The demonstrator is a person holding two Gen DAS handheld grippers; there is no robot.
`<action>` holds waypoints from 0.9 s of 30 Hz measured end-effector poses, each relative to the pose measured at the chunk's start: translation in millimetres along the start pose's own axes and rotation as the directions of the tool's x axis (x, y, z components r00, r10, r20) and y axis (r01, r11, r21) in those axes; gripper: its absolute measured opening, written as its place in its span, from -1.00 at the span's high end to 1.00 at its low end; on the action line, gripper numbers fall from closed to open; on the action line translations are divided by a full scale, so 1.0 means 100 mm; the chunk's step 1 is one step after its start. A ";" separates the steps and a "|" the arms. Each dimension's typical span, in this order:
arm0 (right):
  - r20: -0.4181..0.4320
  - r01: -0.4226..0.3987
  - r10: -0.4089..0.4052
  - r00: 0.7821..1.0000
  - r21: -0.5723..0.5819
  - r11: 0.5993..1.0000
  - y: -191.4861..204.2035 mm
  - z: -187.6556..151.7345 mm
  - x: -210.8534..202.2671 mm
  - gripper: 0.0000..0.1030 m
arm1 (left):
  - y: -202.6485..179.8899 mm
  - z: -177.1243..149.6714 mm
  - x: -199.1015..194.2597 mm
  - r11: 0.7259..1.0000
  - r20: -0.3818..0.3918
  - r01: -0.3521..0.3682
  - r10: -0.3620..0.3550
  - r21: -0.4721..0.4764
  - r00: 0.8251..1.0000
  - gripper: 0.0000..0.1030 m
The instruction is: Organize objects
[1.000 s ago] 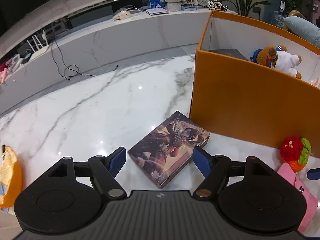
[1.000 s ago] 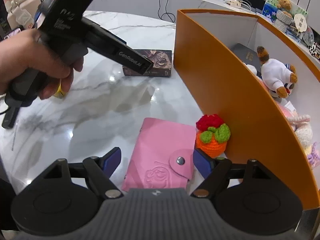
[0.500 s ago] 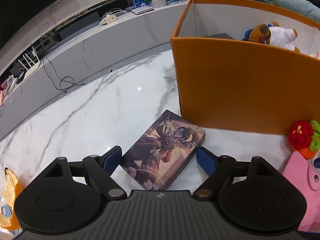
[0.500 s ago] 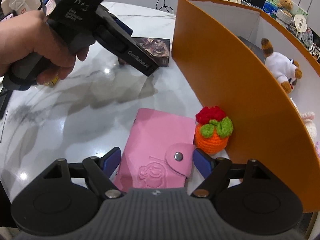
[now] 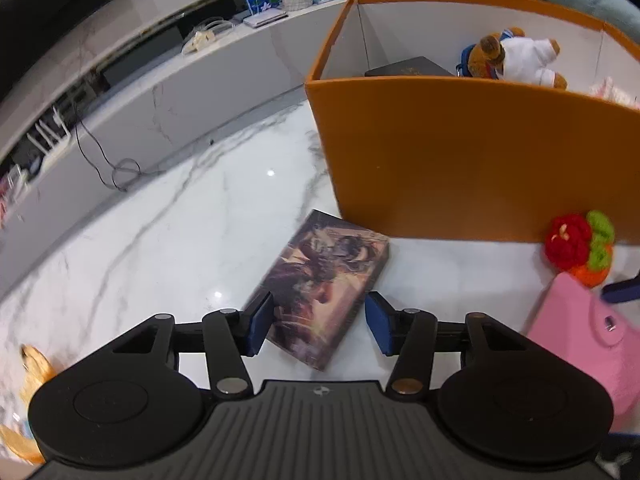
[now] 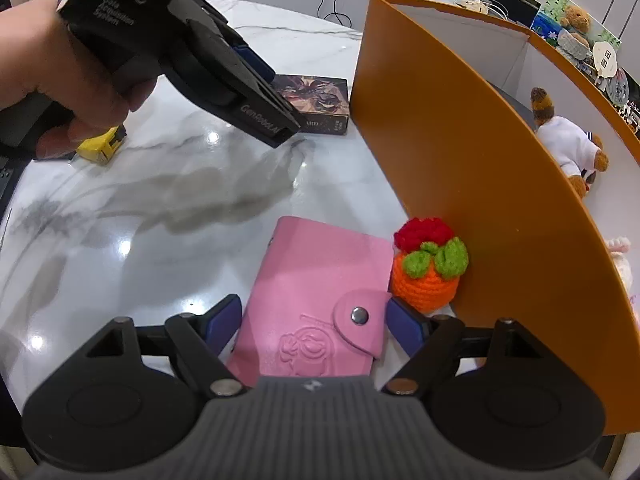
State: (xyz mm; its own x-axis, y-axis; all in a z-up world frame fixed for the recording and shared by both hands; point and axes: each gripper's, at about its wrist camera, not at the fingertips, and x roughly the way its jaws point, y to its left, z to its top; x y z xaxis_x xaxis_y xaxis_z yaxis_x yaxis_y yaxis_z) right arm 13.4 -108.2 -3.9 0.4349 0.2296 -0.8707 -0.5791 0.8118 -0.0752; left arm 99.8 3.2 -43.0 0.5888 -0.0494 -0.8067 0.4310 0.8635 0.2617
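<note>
Left gripper [image 5: 316,322] jaws just closed narrow around box [image 5: 324,284], grip unconfirmed; right gripper [image 6: 314,320] wide astride wallet [image 6: 316,300].

The glossy white marble counter [image 5: 168,248] mirrors the lights ahead of my left hand-held gripper [image 5: 318,326]. Between my right hand-held gripper's [image 6: 314,322] matt blue pads lies a smooth pink embossed leather-look wallet [image 6: 316,300]; beside it, a rough orange crocheted yarn toy [image 6: 428,276].

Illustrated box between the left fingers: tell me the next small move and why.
Probably finish closing. The left gripper, whose jaws have just been closing, straddles the illustrated box; one pad looks to touch its edge, the other shows a gap. Once gripped, it can go up into the orange bin.
</note>
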 end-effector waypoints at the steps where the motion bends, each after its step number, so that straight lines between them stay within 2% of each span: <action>1: 0.000 0.000 0.000 1.000 0.000 1.000 0.00 0.00 0.00 -0.57 | 0.01 -0.01 0.02 1.000 0.008 -0.013 0.013 0.008 1.000 -0.44; 2: 0.000 0.000 0.000 1.000 0.000 1.000 0.00 0.00 0.00 -0.57 | 0.04 -0.02 0.04 1.000 0.015 -0.022 0.022 0.004 1.000 -0.62; 3: 0.000 0.000 0.000 1.000 0.000 1.000 0.00 0.00 0.00 -0.57 | 0.07 -0.03 0.06 1.000 0.020 -0.019 0.019 -0.006 1.000 -0.71; 8: 0.000 -0.002 0.002 1.000 -0.003 1.000 0.00 0.00 0.01 -0.57 | 0.24 -0.03 0.21 0.992 0.019 0.073 -0.071 -0.102 0.997 -0.80; 13: -0.002 -0.006 0.006 1.000 -0.007 1.000 0.01 0.00 0.01 -0.59 | 0.30 -0.02 0.26 0.984 0.042 0.105 -0.100 -0.147 0.994 -0.88; 17: -0.004 -0.009 0.009 1.000 -0.009 1.000 0.01 0.00 0.01 -0.59 | 0.30 -0.02 0.25 0.972 0.030 0.122 -0.118 -0.202 0.993 -0.79; 21: -0.005 -0.007 0.007 1.000 -0.008 1.000 0.03 -0.01 0.00 -0.59 | 0.24 -0.05 0.17 0.972 0.013 0.110 -0.110 -0.206 0.994 -0.64; 27: -0.005 0.002 -0.002 1.000 -0.016 1.000 0.06 -0.01 0.00 -0.60 | 0.15 -0.13 0.06 0.971 -0.018 0.081 -0.087 -0.224 0.996 -0.53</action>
State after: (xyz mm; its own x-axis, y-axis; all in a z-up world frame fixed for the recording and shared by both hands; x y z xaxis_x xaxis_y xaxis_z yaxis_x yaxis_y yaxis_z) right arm 9.1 -103.8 -4.9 0.4325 0.2254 -0.8730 -0.5890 0.8037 -0.0843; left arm 101.0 22.5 -50.2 0.5365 -0.1151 -0.8360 0.3130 0.9471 0.0705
